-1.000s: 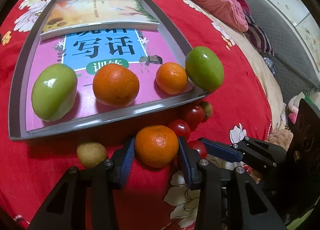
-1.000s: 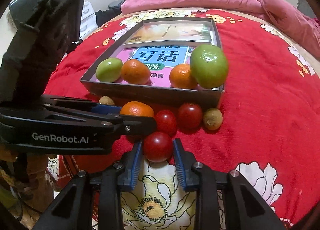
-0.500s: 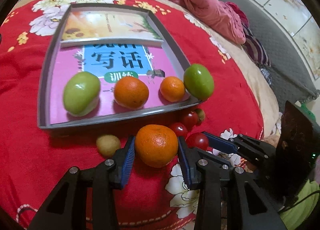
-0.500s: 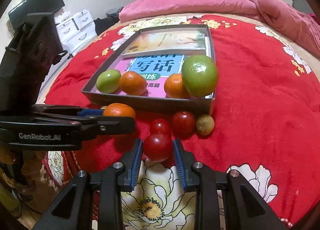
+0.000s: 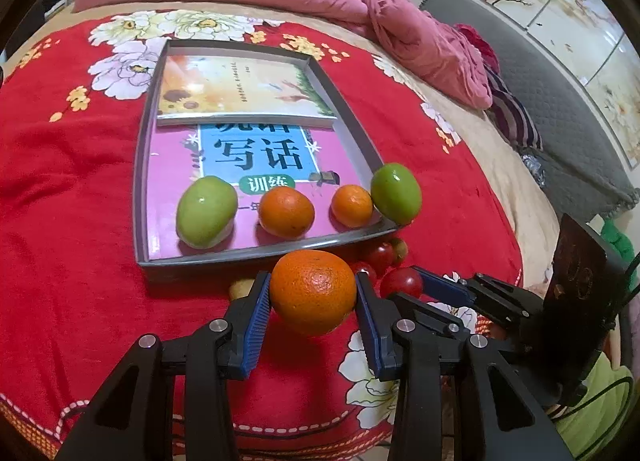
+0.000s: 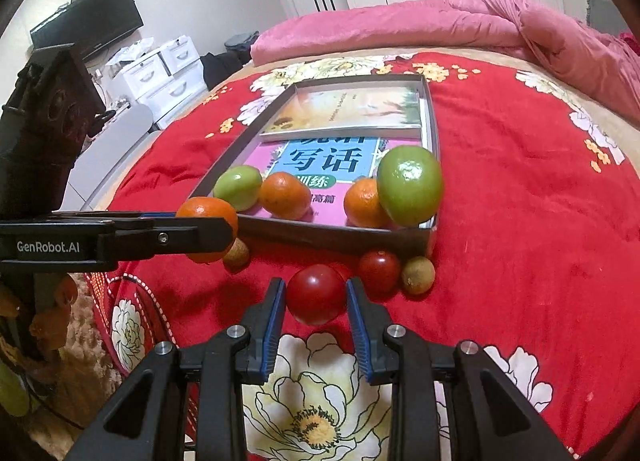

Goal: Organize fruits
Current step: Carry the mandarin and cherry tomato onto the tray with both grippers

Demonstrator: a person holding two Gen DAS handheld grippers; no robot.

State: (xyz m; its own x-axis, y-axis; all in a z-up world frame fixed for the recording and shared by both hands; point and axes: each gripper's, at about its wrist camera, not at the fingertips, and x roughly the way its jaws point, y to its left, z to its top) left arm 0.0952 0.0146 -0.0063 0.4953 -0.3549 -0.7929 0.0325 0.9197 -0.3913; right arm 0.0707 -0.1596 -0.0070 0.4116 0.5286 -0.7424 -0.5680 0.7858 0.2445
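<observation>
The left gripper (image 5: 313,293) is clamped on an orange (image 5: 313,289), pads pressing its sides, just short of the tray (image 5: 256,259) edge at twelve o'clock. The right gripper (image 6: 316,295) squeezes a red tomato (image 6: 316,293) squarely between its pads, over the red blanket (image 6: 520,221).

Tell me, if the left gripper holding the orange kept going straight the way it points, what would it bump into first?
Probably the near wall of the grey tray. The left gripper points down toward it, with its orange just short of that wall. Depth is hard to judge, so it might clear the wall and meet the orange in the tray.
</observation>
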